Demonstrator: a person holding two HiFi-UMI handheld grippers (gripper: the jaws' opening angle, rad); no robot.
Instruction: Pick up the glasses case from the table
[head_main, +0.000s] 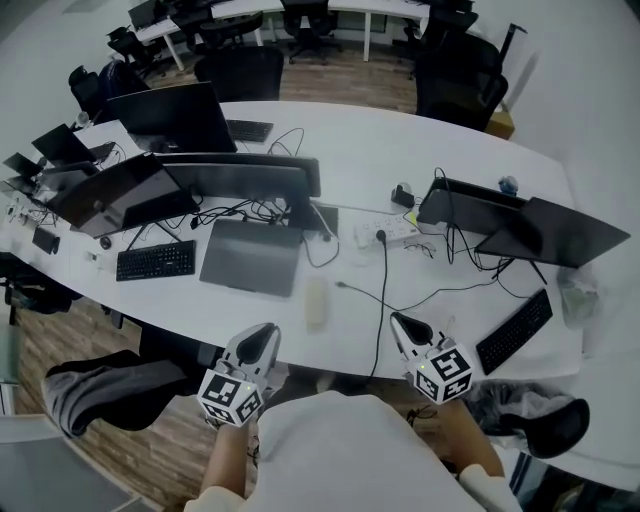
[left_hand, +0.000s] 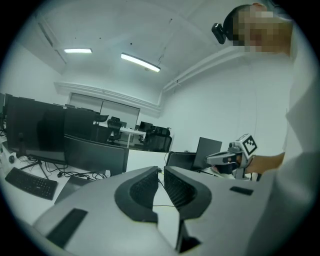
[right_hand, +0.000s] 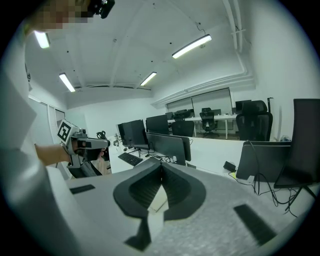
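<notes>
Open-plan office with wood floor, ceiling strip lights and black chairs at further desks. The long white table (head_main: 350, 150) carries several dark monitors (head_main: 240, 178), a closed grey laptop (head_main: 250, 257), a black keyboard (head_main: 156, 260) to the laptop's left, a second keyboard (head_main: 514, 331) at the right near the front edge, and a white power strip (head_main: 388, 232) with cables trailing from it. The glasses case (head_main: 316, 301), a pale oblong, lies flat on the table near the front edge. It is just right of the laptop's front corner and left of a black cable (head_main: 381, 300) running from the strip to the edge. Both grippers are held at the table's near edge, the case between them and slightly ahead of their tips, touching neither. Left gripper (head_main: 268, 332): clenched, dark ribbed pads drawn together at the tips, nothing between them. Right gripper (head_main: 398, 320): also clenched, tips meeting, and I make out nothing gripped. Each gripper view shows the other gripper off to the side, marker cube facing the camera, a forearm behind it. The person's light top fills the bottom of the head view.
</notes>
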